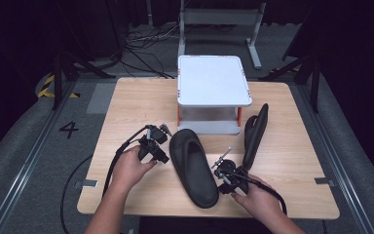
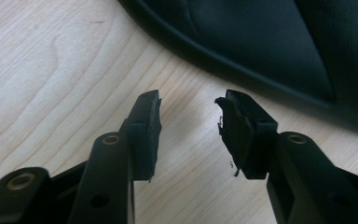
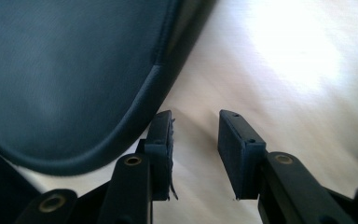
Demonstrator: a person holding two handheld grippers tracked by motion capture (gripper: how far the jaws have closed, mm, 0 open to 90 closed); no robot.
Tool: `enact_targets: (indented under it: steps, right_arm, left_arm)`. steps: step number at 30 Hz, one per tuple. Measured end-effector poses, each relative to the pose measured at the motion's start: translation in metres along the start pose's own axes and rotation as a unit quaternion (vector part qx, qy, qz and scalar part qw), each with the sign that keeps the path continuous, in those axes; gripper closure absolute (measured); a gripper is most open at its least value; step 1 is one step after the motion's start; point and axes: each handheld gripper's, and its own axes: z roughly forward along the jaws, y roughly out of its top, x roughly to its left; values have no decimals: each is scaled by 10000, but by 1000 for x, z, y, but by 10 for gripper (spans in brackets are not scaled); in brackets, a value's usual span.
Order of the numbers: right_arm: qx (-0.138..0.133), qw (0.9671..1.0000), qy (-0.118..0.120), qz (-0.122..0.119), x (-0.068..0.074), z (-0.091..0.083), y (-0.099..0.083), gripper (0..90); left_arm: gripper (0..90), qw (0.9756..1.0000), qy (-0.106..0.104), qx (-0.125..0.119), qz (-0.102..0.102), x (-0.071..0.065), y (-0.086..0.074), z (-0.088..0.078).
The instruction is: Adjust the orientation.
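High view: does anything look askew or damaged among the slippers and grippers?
Yes. One black slipper lies flat, sole down, while the other slipper stands on its edge, so the pair is mismatched. The left gripper has a frayed, torn pad on one jaw. Both grippers' jaws are open over bare wooden table.

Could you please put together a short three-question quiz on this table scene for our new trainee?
1. True or false: the left gripper has its pads pressed on the flat slipper.
2. What stands at the table's far edge? A) the white two-tier stand B) a red bucket C) a laptop
3. Fill in: the second slipper stands on its ____.

Key:
1. False; the jaws are apart over bare wood.
2. A
3. edge
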Motion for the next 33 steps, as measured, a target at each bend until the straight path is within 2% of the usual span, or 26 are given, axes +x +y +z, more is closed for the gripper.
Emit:
enact_targets:
  steps: [1,5,8,12,18,19,20,21,23,26,27,29,33]
  right_arm:
    - [9,10000,59,-78,5,1,1,655]
    - [-6,9997,39,-239,16,2,2,660]
    - [-2,9997,21,-253,17,3,2,660]
    - [30,9995,97,-284,18,2,-1,653]
    - [57,9994,163,-306,19,2,-3,634]
    - [76,9993,197,-293,18,1,-4,622]
    - [104,9993,203,-286,17,1,-4,611]
    - [81,9993,239,-267,15,0,-5,600]
    - [55,9995,257,-172,12,-3,-5,597]
    - [-10,9996,229,-135,7,-7,-6,596]
    - [-32,9997,218,-116,5,-10,-7,594]
    - [-164,9996,202,-64,-2,-16,-8,591]
    - [-429,9989,109,121,-19,-31,-12,590]
  left_arm:
    - [597,9999,-3,-6,141,-5,3,3]
    - [622,9997,65,11,235,-12,7,5]
    - [629,9996,81,-134,252,-16,12,5]
    - [633,9987,185,-279,375,-23,21,8]
    - [635,9983,153,-324,470,-27,28,9]
    - [634,9980,130,-384,495,-28,29,10]
    - [630,9976,-10,-439,537,-30,32,11]
    - [598,9976,-75,-391,558,-30,34,12]
    - [597,9975,159,-260,631,-36,37,16]
    - [589,9972,161,-318,659,-36,36,13]
    - [589,9975,136,-378,573,-35,34,10]
    - [578,9972,85,-518,535,-31,30,3]
    - [568,9965,169,-689,442,-22,20,-17]
